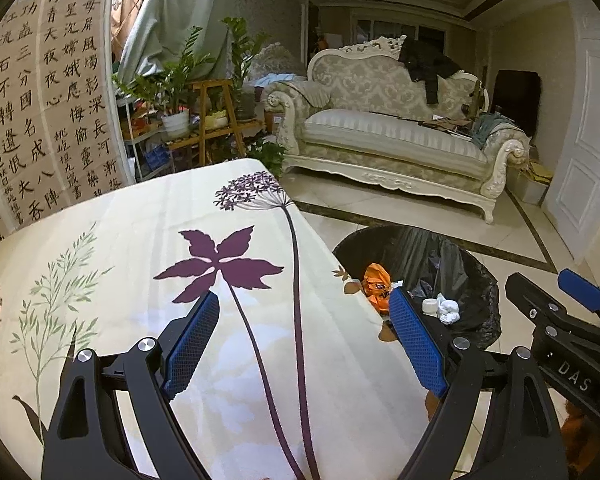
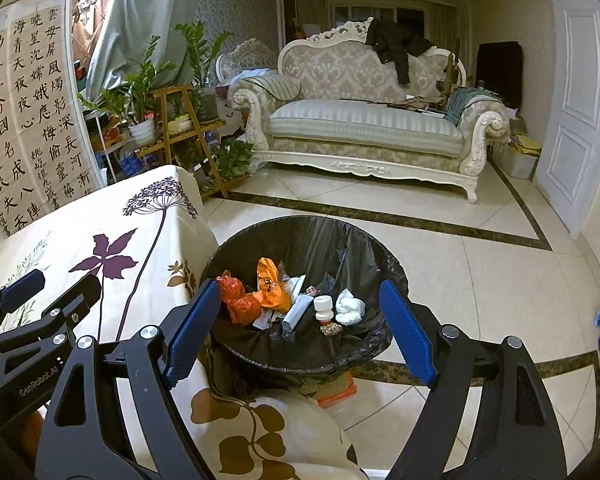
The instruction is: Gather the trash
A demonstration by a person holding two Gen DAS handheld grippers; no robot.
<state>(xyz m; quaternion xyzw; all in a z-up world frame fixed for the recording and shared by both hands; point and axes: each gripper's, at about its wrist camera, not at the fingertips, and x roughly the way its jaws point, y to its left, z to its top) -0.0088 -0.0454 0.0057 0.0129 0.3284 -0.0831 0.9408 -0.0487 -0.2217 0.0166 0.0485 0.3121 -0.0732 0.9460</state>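
My right gripper (image 2: 302,330) hangs over the trash bin (image 2: 388,268) with its blue pads spread wide and nothing between them. The bin, lined with a black bag, stands on the tiled floor (image 2: 480,280) right against the edge of the table. Inside I see orange plastic wrappers (image 2: 270,286), a small white bottle (image 2: 323,307), a crumpled white tissue (image 2: 350,306) and a flattened grey tube (image 2: 298,312), all lying together at the bottom. My left gripper (image 1: 306,338) is also wide open and empty, held above the floral tablecloth (image 1: 120,240), its right finger out past the table edge toward the bin. From that side the bin's contents show as the same orange wrapper, bottle and tissue. Beyond stand a cream sofa (image 2: 364,128) with a black jacket (image 2: 396,46) draped on its back, and potted plants (image 2: 140,92) on a wooden stand.
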